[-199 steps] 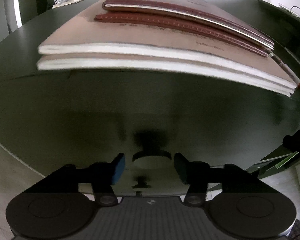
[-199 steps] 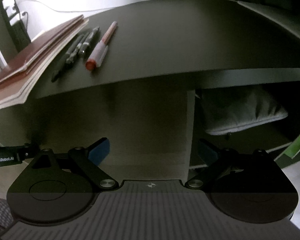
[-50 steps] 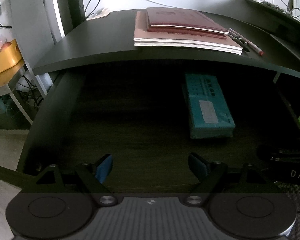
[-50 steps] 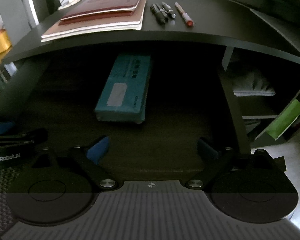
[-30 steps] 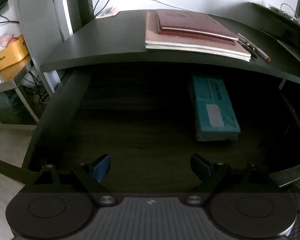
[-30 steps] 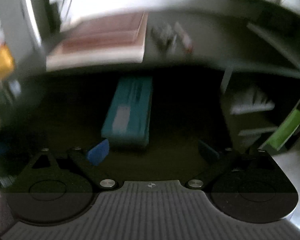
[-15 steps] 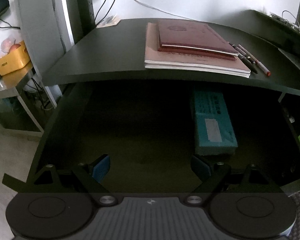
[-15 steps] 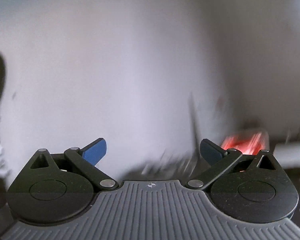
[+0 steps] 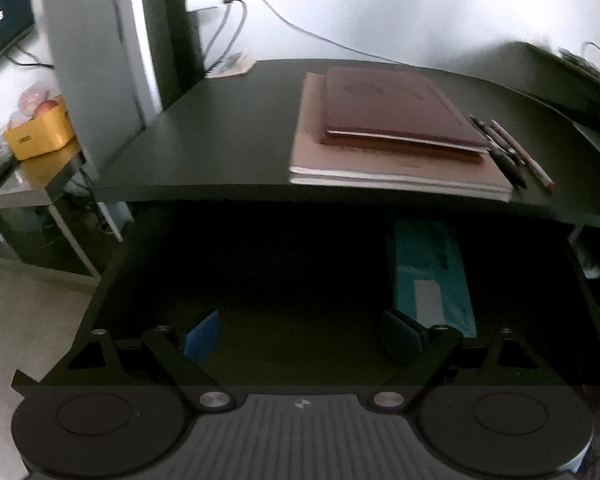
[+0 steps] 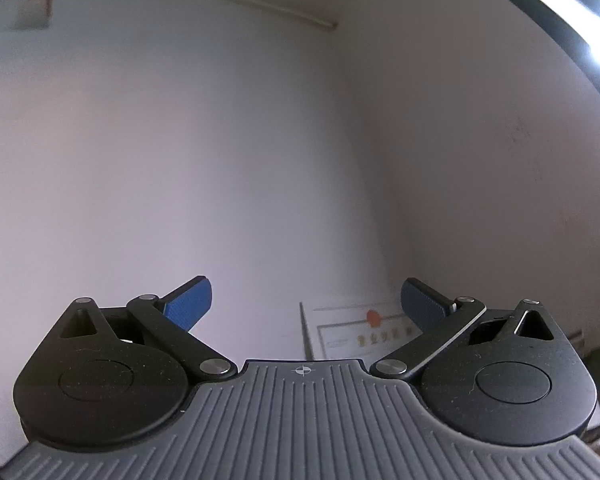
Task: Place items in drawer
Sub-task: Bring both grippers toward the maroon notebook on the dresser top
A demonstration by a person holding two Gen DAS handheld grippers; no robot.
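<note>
Left gripper (image 9: 300, 330) wide open, nothing between the blue pads, hanging over the front of the pulled-out drawer (image 9: 112, 280) and angled down into it. Right gripper (image 10: 306, 304) also spread fully, empty, pointed upward at a bare white wall (image 10: 220, 140); only a framed certificate (image 10: 352, 330) low on that wall shows between its fingers, well behind them. Back to the left view, near to far: drawer interior is dark, and a teal box (image 9: 432, 276) lies flat in its right half, long side running front to back, a pale label on top, near end just behind the right pad. Over the drawer's back part sits the black desk top (image 9: 220, 132). On it, right of centre, a stack of books (image 9: 396, 132): maroon cover on top of a wider tan one, stack's front edge close to the desk's front lip. Just right of the stack, several pens (image 9: 512, 148) lie side by side, roughly parallel to the books, the outermost with a red tip; exact count hard to tell. None of the desk items are in the drawer yet. Left of the desk, a yellow bin (image 9: 38, 136) on a low metal side table. At the back, cables (image 9: 236, 16) run down the wall behind the desk.
</note>
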